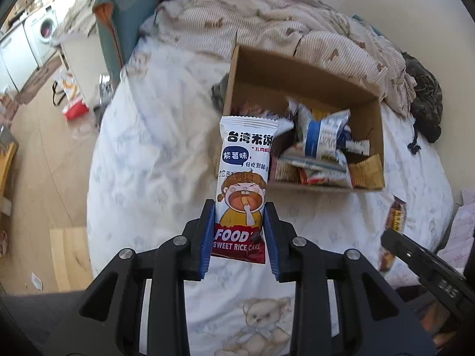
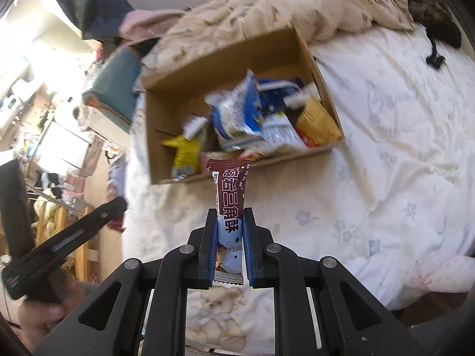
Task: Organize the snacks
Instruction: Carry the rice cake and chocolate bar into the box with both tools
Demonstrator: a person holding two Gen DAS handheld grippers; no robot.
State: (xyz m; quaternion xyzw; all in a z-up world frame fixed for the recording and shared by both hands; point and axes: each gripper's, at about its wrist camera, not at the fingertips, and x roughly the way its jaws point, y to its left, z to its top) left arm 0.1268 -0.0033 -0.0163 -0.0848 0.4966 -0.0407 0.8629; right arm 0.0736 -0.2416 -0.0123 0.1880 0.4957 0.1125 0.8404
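My left gripper [image 1: 240, 207] is shut on a white sweet rice cake packet [image 1: 245, 172] with a cartoon child, held upright just in front of an open cardboard box [image 1: 297, 77] on the bed. The box holds several snack packets [image 1: 320, 145]. My right gripper [image 2: 230, 213] is shut on a brown and pale blue snack packet [image 2: 230, 195], held upright near the front wall of the same box [image 2: 225, 56], which shows several packets [image 2: 252, 112] inside. The right gripper's body [image 1: 427, 270] shows at the lower right of the left wrist view.
The box sits on a white floral bedsheet [image 2: 386, 148] with a rumpled striped quilt [image 1: 267, 20] behind it. A dark garment [image 1: 424, 98] lies at the bed's right. One more snack packet [image 1: 394, 213] lies on the sheet. Wooden floor with clutter [image 1: 44, 148] is to the left.
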